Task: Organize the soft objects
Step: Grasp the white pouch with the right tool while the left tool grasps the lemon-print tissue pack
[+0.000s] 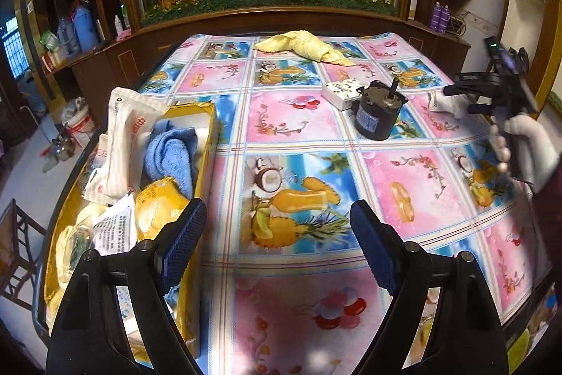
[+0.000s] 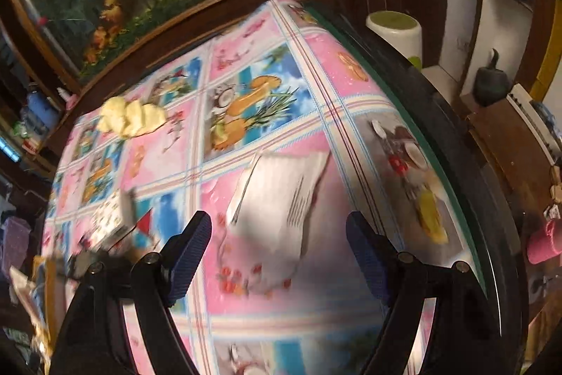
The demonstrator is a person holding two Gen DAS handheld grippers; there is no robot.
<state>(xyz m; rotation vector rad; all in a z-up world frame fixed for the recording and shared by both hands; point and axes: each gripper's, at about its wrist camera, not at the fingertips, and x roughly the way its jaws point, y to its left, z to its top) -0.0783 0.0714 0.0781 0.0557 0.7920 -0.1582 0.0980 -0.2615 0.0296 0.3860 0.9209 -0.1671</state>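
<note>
Right tongs (image 2: 279, 246) above white packet (image 2: 281, 195)

A black motor (image 1: 377, 113) stands beside a small patterned box (image 1: 342, 91) on the tablecloth (image 1: 298, 129).

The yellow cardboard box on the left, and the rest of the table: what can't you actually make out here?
- Yellow cardboard box, left wrist view: its near end sits behind the left gripper.
- White soft packet, right wrist view: motion blur makes its print unreadable.
- Small white patterned box, left wrist view: partly behind the black cylindrical motor; lettering too small.
</note>
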